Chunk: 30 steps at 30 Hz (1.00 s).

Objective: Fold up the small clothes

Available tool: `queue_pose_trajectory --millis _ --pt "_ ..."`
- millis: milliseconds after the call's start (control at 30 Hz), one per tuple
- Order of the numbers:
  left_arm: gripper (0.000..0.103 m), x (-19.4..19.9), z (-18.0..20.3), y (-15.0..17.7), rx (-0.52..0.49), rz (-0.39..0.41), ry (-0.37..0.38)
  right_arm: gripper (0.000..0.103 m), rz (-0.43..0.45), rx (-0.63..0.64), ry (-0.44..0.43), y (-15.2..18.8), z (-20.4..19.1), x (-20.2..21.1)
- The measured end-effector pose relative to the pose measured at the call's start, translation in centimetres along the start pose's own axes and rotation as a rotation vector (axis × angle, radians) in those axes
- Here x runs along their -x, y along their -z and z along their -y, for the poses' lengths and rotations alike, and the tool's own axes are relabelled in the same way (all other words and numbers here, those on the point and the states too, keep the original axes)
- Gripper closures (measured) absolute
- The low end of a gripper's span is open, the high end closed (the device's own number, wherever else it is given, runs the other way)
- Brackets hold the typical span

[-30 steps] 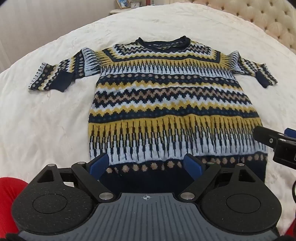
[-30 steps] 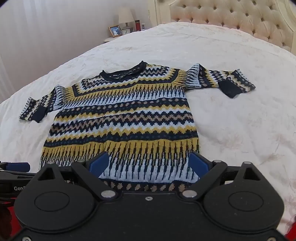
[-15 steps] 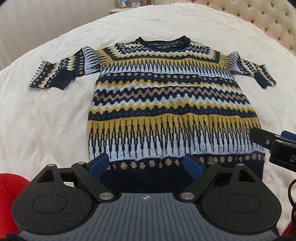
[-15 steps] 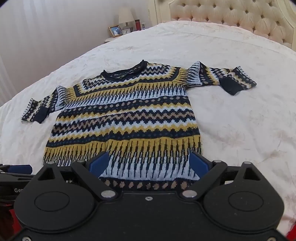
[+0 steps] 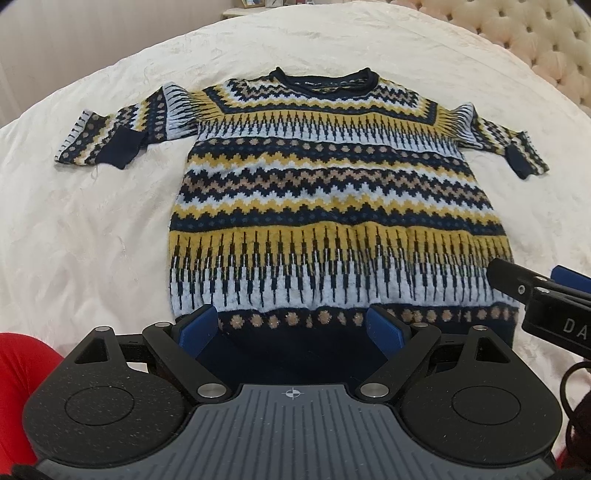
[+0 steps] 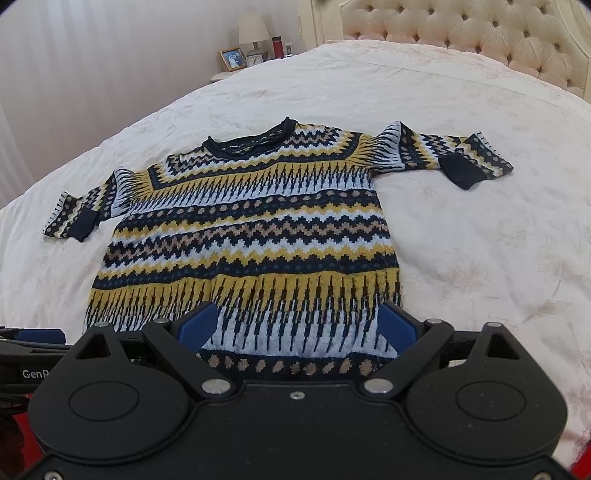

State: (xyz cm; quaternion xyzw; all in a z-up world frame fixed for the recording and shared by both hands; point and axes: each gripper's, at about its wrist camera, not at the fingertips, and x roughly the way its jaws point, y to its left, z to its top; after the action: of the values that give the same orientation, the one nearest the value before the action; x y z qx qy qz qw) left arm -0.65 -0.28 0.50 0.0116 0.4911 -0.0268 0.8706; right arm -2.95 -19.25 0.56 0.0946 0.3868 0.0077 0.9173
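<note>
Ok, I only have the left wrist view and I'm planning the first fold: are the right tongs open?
Observer: Yes. The right tongs are open over the sweater hem, gripping nothing.
Operator: My view is blocked to the right of the hem. Anything there?
Observer: Only bedspread.
Operator: What's beyond the bed?
Observer: A lamp beside a picture frame.

The sweater (image 5: 332, 206) has its dark hem partly hidden behind the left tool (image 5: 291, 328), and likewise behind the right tool (image 6: 299, 325). The neck label's lettering is too small to read. Beyond it, the framed photo (image 6: 232, 59) is too small to tell.
</note>
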Motion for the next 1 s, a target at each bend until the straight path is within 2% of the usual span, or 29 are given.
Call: queue_pose_trajectory --millis 1000 --pt "0.015 -0.32 -0.21 0.00 0.021 -0.017 0.001 0.009 -0.020 0.011 -0.023 0.03 -0.32 -0.34"
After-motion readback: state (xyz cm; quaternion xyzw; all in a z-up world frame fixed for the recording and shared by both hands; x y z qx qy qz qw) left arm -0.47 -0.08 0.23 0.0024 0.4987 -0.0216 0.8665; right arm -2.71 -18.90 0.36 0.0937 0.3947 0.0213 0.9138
